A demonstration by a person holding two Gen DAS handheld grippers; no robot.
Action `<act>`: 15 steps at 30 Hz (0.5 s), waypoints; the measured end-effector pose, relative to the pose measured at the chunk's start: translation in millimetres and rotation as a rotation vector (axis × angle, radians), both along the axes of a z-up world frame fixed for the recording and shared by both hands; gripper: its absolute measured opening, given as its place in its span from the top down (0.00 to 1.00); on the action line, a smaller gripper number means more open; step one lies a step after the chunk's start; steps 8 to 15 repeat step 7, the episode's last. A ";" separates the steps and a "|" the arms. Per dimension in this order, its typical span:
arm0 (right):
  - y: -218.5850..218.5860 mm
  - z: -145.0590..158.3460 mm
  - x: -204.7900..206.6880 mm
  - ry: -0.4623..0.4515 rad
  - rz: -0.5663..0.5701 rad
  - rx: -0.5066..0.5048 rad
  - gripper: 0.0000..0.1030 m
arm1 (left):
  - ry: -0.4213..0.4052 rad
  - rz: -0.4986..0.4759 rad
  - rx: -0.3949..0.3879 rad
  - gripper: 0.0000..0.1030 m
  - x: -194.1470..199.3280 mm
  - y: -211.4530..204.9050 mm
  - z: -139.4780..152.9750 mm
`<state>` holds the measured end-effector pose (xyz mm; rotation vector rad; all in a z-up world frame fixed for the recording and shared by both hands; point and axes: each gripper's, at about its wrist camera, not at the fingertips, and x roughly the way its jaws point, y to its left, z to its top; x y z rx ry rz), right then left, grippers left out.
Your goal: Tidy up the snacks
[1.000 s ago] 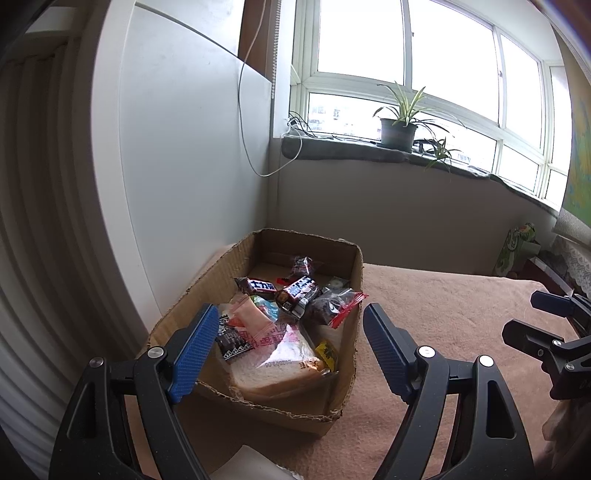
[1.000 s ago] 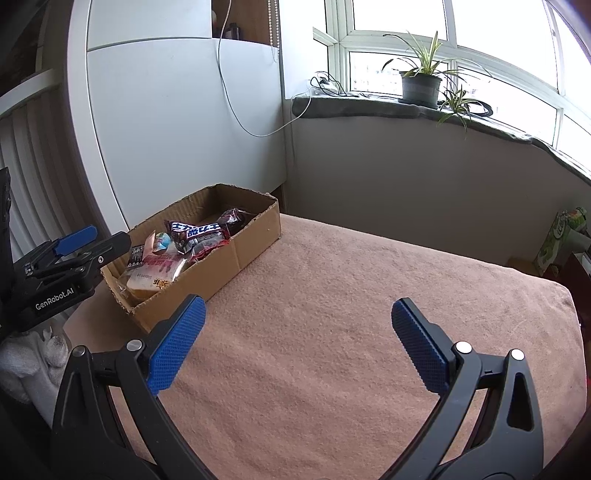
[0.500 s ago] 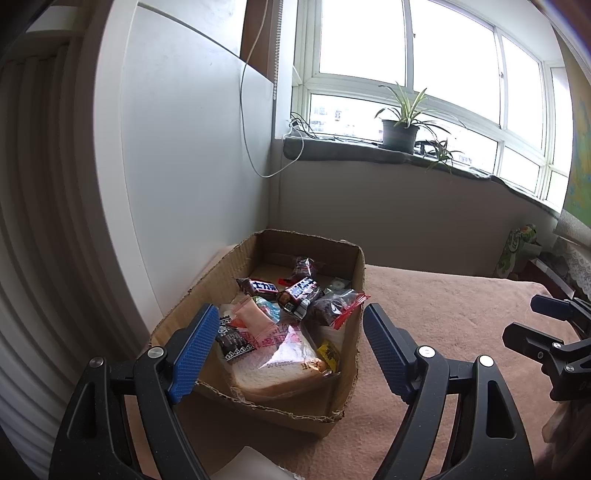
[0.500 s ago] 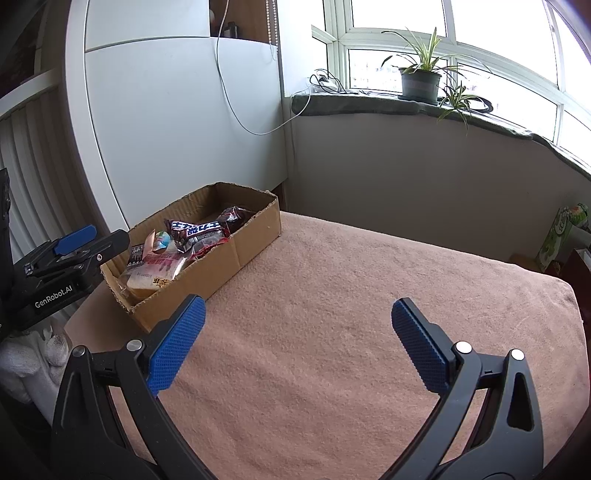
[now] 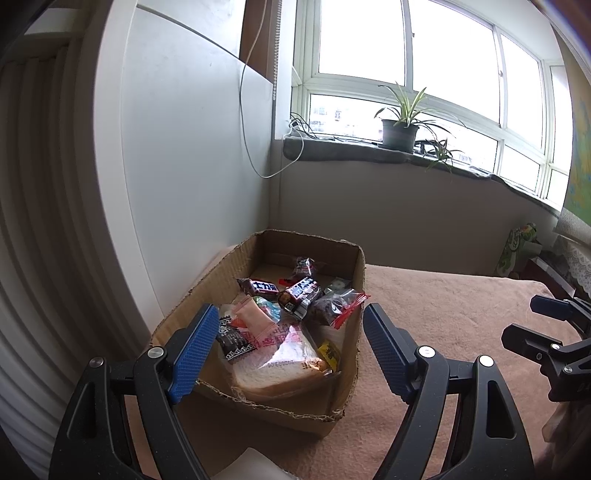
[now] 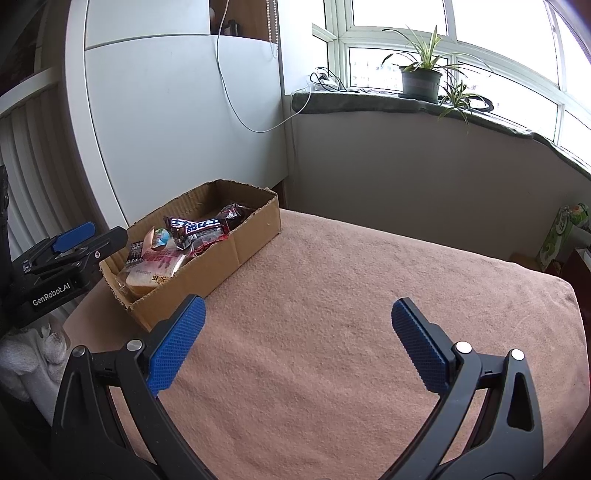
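Cardboard box [image 5: 343, 369] at the table's left edge holds all the snacks [image 5: 291, 317] that I can see; the pink cloth [image 6: 351, 314] beside it carries none, so the sorting seems finished or nearly so. Left gripper [image 5: 288, 347] and right gripper [image 6: 295, 339] are both spread wide and carry nothing. Much free room lies to the right; the wall is close on the left.

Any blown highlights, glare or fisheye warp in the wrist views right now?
Left wrist view: window panes blown white, glare on the bagged bread in the cardboard box, wall edges bow strongly. Right wrist view: window also clipped, blanket evenly lit with soft shadows, edges curve and corners vignette. Both sharp, no motion blur.
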<state>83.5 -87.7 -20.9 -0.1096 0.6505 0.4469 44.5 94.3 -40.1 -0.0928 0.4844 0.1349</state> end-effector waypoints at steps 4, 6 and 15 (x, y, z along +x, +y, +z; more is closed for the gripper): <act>-0.5 -0.2 0.3 0.001 0.000 0.000 0.00 | -0.008 -0.006 0.009 0.22 -1.3 -2.2 -0.3; -0.9 0.1 0.2 0.001 -0.004 -0.001 0.00 | -0.012 -0.006 0.018 0.22 -1.9 -3.5 -0.5; -1.4 -0.2 0.6 0.000 -0.006 -0.003 0.00 | -0.011 -0.009 0.018 0.22 -1.7 -3.5 -0.6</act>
